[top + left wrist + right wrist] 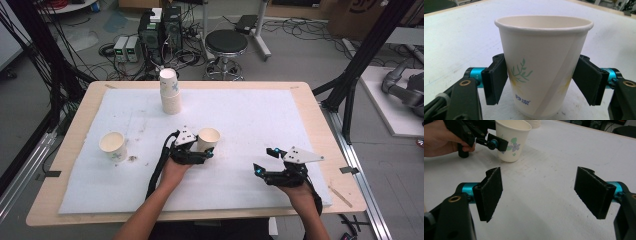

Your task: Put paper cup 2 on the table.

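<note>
Now left tongs clasp upright paper cup; right tongs gape.

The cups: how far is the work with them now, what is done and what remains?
Done, it seems: several cups sit nested in a stack at the table's far side. In hand: the left tool is shut on a cup, upright on the white mat. Left: this cup probably goes to the stack, then the single cup at the left. The right tool waits open.
</note>
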A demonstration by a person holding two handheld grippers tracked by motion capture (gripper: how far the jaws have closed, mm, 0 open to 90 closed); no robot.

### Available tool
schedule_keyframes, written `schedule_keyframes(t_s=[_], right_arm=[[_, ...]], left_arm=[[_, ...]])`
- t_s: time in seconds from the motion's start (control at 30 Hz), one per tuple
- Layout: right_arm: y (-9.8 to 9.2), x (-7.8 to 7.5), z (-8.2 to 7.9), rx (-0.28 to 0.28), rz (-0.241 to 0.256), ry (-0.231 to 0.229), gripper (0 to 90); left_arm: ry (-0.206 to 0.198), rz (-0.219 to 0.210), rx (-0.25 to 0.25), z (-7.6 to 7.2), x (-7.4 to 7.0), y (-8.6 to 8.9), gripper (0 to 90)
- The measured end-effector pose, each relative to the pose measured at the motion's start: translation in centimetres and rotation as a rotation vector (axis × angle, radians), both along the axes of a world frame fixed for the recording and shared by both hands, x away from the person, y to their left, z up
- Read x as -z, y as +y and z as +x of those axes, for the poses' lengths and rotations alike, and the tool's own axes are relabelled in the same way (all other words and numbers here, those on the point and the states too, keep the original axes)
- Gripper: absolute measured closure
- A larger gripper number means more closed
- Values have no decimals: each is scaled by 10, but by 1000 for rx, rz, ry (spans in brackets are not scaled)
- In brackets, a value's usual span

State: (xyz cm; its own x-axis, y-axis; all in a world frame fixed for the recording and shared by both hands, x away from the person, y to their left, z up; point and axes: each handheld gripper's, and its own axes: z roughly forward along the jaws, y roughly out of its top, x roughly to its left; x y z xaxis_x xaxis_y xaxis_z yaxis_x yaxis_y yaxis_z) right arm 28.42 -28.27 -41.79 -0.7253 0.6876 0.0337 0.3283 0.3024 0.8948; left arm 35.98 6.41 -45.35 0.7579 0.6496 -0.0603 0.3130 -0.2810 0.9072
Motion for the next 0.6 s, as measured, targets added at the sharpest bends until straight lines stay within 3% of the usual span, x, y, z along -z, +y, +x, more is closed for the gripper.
schedule_keyframes(t_s=[0.3, 0.43, 0.6], right_arm=[[-2, 1, 0, 3, 0, -3, 233], [-3, 1, 0, 3, 0, -2, 233], [-5, 2, 0, 7, 1, 0, 233]], left_arm=[[25, 47, 1, -5, 0, 4, 301], [27, 33, -1, -6, 1, 5, 289], [21, -14, 3, -11, 0, 12, 236]])
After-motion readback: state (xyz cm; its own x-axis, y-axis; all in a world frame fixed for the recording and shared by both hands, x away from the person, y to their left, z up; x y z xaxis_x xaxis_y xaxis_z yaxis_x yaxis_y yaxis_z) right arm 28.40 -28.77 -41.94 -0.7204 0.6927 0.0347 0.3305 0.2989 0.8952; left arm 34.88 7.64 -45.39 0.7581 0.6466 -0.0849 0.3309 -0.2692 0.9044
